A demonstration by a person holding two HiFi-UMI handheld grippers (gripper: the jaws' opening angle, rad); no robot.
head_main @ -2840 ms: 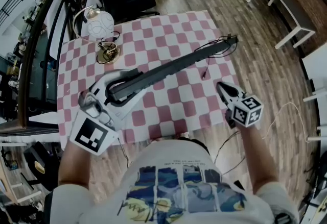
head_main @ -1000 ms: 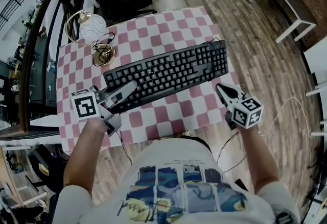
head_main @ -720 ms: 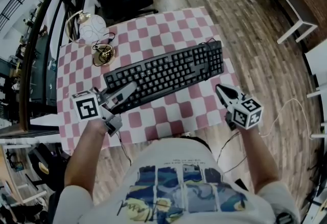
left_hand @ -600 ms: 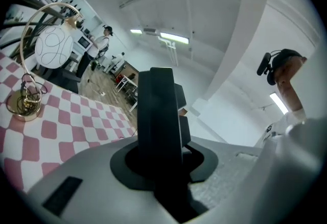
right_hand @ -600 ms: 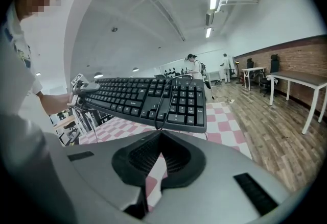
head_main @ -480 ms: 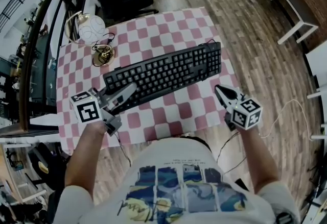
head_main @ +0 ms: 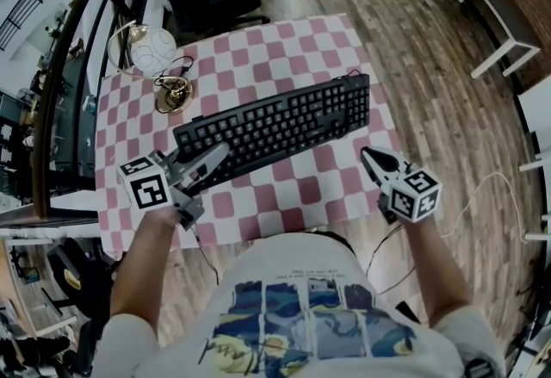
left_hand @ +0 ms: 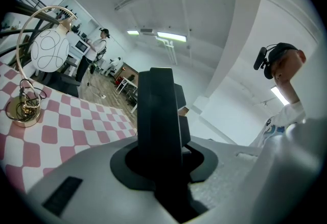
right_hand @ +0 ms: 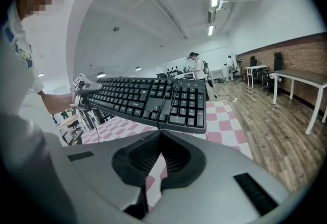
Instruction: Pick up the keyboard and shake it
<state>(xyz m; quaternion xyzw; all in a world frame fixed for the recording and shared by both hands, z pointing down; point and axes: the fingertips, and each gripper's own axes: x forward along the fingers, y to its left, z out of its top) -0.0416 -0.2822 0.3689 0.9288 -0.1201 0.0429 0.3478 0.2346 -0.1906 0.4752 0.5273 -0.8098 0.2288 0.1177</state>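
Your left claw (head_main: 217, 156) clamps one long black plastic keyboard (head_main: 275, 122) by its end; it stretches rightward, keys up, while your right claw (head_main: 368, 154) is closed and empty.

left claw (head_main: 217, 154): grips keyboard (head_main: 275, 122) at its left end | right claw (head_main: 368, 156): jaws together, near keyboard, not touching

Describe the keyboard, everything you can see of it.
The keyboard is black and looks plastic. It is full-size, with a number pad at its right end and keys facing up. It is lifted clear of the checkered table and slants above it. The left claw clamps its left end. A thin black cable drapes over the keys.
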